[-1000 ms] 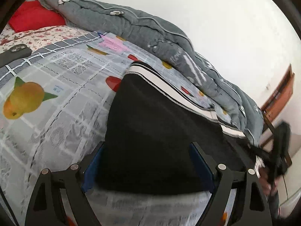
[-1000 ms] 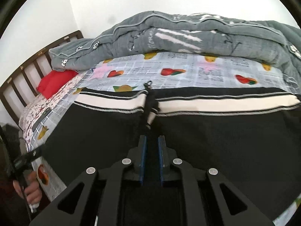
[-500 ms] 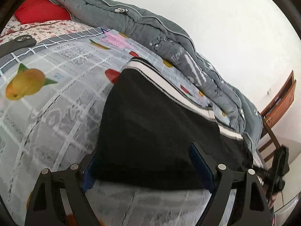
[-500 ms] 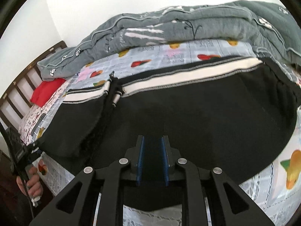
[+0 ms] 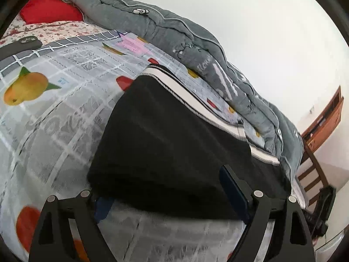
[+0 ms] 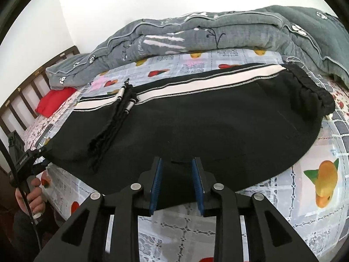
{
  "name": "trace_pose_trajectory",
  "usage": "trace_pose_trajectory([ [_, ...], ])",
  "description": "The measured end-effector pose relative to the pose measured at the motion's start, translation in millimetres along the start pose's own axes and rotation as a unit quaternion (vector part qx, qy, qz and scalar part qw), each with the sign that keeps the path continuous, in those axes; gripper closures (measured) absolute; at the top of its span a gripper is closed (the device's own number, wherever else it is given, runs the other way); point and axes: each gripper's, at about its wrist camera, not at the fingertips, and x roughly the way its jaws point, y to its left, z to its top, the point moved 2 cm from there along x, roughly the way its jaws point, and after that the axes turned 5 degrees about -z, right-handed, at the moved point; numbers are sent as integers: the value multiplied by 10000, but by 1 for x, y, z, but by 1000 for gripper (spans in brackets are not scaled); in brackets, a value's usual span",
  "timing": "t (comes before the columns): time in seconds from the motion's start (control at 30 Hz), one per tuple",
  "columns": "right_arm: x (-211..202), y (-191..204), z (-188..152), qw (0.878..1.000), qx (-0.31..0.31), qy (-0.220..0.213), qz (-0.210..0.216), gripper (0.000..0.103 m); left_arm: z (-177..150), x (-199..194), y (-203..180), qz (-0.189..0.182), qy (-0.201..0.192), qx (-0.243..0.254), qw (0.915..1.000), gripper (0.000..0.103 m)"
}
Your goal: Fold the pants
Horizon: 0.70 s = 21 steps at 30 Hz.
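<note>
Black pants (image 6: 207,126) with a white side stripe (image 6: 196,85) lie flat on the bed, folded leg over leg; the elastic waistband is at the right and the cuffs with zippers (image 6: 125,100) at the left. My right gripper (image 6: 177,183) stands partly open at the pants' near edge, with black cloth between its blue pads (image 6: 157,181). In the left wrist view the pants (image 5: 170,144) fill the middle. My left gripper (image 5: 169,192) is wide open at the near edge of the cuff end, holding nothing.
The bed has a fruit-print sheet (image 5: 54,100). A rolled grey quilt (image 6: 218,32) lies along the wall behind the pants. A red pillow (image 5: 48,8), a dark phone (image 5: 19,45) and the wooden headboard (image 6: 26,96) are at the head end.
My right gripper has opened from nearly shut and pulled back to the pants' near edge. My left gripper has backed off slightly and stays wide open.
</note>
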Motion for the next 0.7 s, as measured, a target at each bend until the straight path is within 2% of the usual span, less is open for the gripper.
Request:
trace_pose_trajectory([
  [0.17,-1,-6,0,10000,76,8,-17,75,13,12,4,15,-118,-240,9996,17],
  [0.23,-3,-8,-2,9999,98,-18,-26,75,7,7,2,18,-81,-245,9997,25],
  [0.33,-2,-10,-4,9999,144,-16,-46,75,-2,-3,4,-71,-209,-254,9994,32],
  [0.5,7,-11,-3,9997,204,104,-106,75,15,4,15,39,-238,-722,9971,38],
  [0.57,5,-11,-3,9997,191,69,-107,75,18,7,14,211,-250,-776,9964,46],
  [0.63,-2,-13,-4,9998,131,-39,-175,75,17,7,15,480,-276,-785,9954,63],
  [0.7,-8,-16,-7,9996,73,-101,-258,75,18,6,15,688,-286,-815,9939,67],
])
